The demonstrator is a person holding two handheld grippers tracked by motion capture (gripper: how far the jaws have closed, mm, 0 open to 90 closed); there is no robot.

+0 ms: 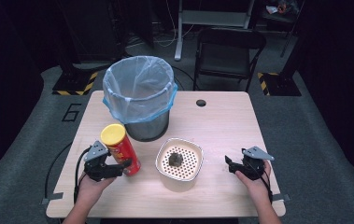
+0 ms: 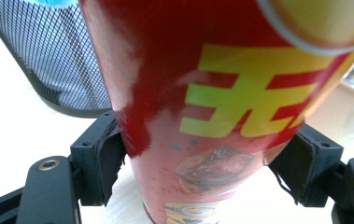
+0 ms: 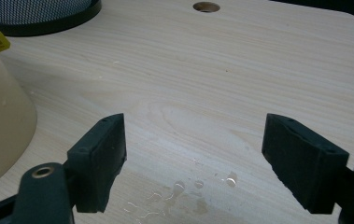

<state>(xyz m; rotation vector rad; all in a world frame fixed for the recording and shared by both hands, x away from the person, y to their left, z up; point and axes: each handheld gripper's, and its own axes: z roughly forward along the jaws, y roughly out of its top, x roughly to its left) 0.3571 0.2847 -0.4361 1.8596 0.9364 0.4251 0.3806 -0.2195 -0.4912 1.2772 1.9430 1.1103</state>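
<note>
left tongs [image 1: 124, 164] clamped low on red chip can [image 1: 121, 148], can tilted; low grip, may pivot, slip near mesh bin [image 1: 139, 95]. right tongs [image 3: 193, 161] parted, holding nothing, over wet desk [image 3: 240, 70].

- The pale wooden table [image 1: 221, 121] carries everything; a wire-mesh waste bin lined with a clear plastic bag [image 1: 138, 95] stands at its far left.
- Just before the bin, nearer the person, the red cardboard crisp tube with a yellow lid [image 1: 120, 148] tilts leftward at its top.
- The left gripper [image 1: 118, 167] sits at the tube's near left, jaws on either side of its lower body, pads pressing it.
- Right of the tube, the cream perforated strainer basket [image 1: 179, 161] sits in front of the bin, a small dark lump [image 1: 175, 159] inside it.
- The right gripper [image 1: 229, 164] rests right of the basket, apart from it.
- A round cable hole [image 1: 201, 102] lies behind, near the far edge.
</note>
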